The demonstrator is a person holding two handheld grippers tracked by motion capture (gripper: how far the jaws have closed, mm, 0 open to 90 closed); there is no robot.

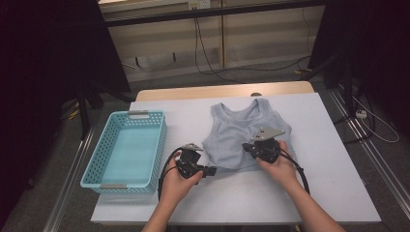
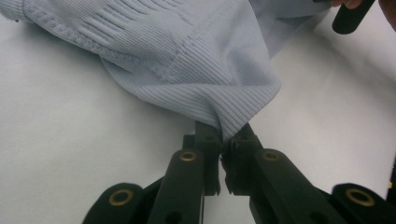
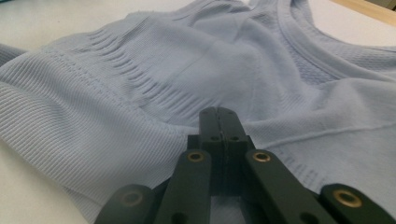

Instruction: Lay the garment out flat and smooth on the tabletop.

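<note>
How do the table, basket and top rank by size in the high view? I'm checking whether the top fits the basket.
1. table, by far the largest.
2. and 3. basket and top: they look about alike, so I won't rank them.

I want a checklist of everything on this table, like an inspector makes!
Surface: white table top, flat, on a wooden table.
Job's things: light blue tank top spread flat, neck away from the person.
Clutter: blue basket left of the top, nothing in it.
Grippers: left gripper shut on the top's hem corner; right gripper shut, resting on the fabric.
Cables: black cable loops from the left gripper; more on the floor.
Surroundings: carpet floor, dark stands.
</note>
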